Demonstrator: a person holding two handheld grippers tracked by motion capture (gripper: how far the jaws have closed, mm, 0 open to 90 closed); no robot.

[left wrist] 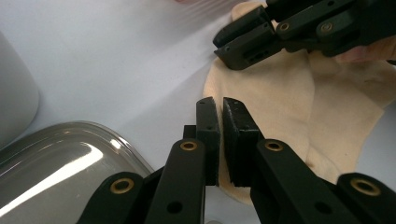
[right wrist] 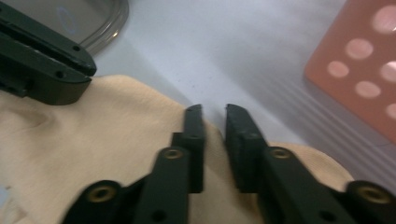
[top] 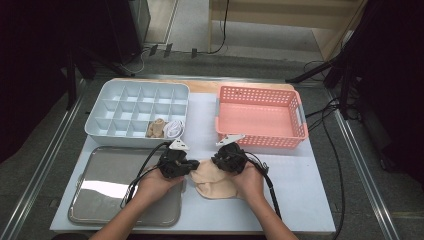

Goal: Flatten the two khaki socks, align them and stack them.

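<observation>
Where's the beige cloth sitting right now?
In the high view the beige cloth lies on the white mat near its front edge, between the left gripper and right gripper, right of the steel tray.

White table carries cloth, steel tray, divided box, pink basket.

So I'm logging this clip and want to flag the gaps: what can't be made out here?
- High view: the hand-held grippers' tips on the beige cloth are hidden by the gripper bodies.
- Left gripper view: whether the left hand-held gripper pinches cloth; the jaws cover its edge.
- High view: the two items in the divided tray are too small to identify.
</observation>
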